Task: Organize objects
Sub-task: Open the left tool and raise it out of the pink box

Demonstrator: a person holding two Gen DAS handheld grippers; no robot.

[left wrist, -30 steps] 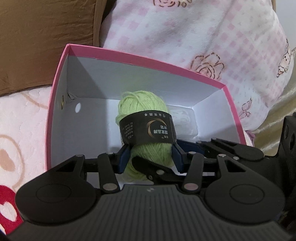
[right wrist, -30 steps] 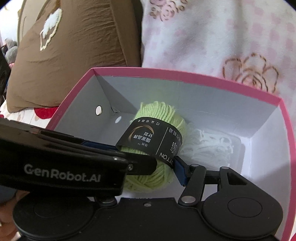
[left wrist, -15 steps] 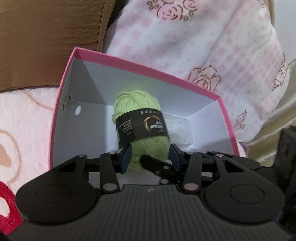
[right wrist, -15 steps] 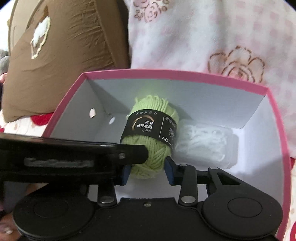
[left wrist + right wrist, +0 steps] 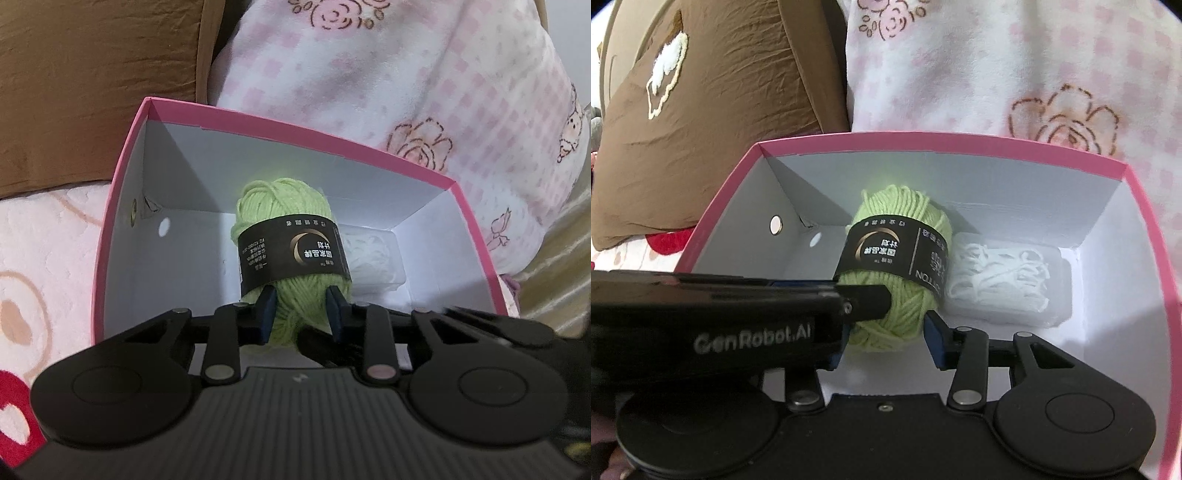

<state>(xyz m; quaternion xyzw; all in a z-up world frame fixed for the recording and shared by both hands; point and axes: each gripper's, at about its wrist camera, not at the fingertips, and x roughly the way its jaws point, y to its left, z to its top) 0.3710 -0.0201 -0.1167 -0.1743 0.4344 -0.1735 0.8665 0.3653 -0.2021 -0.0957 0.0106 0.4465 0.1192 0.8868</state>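
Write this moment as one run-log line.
site: pink box | left gripper: jaws just been closing, pressing green yarn ball | right gripper: jaws just been opening, yarn ball between them | beside: white cord pack

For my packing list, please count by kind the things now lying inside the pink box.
Green yarn ball: 1
Clear packet of white cord: 1
Total inside the pink box: 2
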